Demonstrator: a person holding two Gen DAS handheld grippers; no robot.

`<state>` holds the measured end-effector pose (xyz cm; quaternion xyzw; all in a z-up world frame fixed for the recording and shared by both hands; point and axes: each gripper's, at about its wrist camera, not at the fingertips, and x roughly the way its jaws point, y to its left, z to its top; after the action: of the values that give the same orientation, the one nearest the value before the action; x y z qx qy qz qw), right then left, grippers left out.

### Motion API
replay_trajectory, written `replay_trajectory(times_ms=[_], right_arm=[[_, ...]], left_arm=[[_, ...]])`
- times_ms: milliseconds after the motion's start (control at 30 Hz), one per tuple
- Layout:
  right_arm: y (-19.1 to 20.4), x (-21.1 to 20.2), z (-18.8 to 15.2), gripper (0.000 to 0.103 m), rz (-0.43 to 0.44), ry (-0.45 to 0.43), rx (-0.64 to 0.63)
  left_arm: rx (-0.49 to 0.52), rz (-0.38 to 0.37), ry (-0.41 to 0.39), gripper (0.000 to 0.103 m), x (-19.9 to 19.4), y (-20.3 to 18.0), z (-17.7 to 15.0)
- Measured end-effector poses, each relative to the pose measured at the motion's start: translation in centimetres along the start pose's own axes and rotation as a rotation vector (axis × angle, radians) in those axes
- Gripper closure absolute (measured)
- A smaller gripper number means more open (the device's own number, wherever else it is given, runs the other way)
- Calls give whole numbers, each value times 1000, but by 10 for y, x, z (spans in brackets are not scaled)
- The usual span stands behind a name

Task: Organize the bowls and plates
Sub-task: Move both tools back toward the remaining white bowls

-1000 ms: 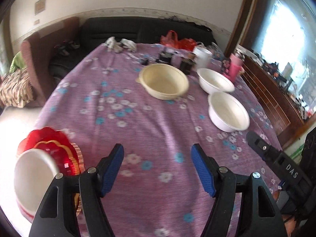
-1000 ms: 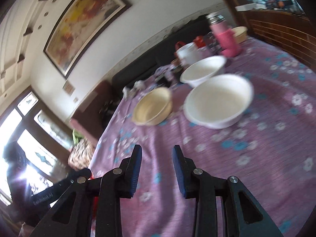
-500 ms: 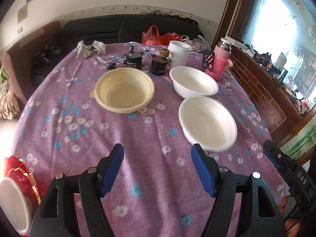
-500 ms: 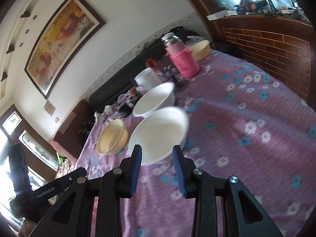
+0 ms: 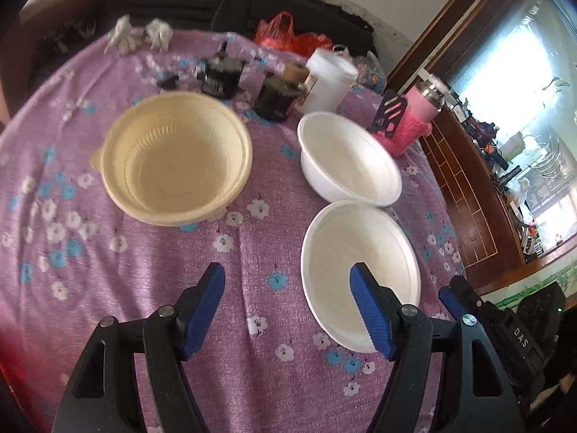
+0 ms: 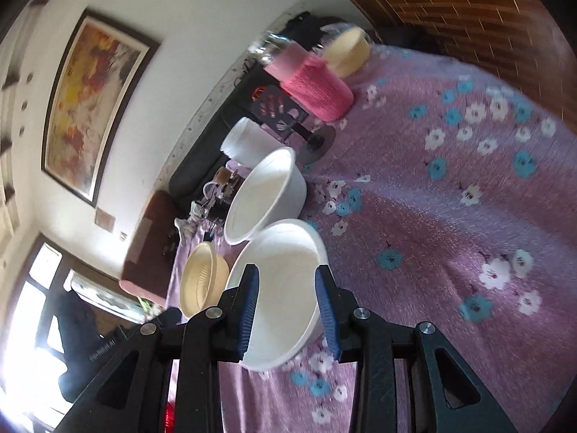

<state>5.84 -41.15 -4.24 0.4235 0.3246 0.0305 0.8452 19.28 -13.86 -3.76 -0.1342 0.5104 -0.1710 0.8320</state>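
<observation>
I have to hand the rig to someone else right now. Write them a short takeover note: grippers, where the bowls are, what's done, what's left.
Left gripper: open, empty, over the purple tablecloth, near the closest bowl.
Right gripper: open, empty, fingers framing the near white bowl; no grasp yet.
Bowls: near white bowl toward the table's right edge; second white bowl just behind it, rims close or touching; cream bowl apart, to the left. All upright and empty.
Done: nothing stacked.
Left: probably grasp the near white bowl, nest it with the other, then deal with the cream one.
</observation>
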Motion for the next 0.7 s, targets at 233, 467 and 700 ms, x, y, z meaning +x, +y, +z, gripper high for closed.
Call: replay_trajectory(times_ms=[233, 467, 700], right_arm=[[-22, 14, 4, 68, 47, 18, 82], [-29, 16, 3, 68, 47, 18, 90], [-35, 25, 1, 68, 32, 46, 98]], left_arm=[[-1, -30, 19, 32, 17, -5, 4], [9, -20, 19, 31, 29, -11, 6], [30, -11, 43, 31, 45, -14, 1]])
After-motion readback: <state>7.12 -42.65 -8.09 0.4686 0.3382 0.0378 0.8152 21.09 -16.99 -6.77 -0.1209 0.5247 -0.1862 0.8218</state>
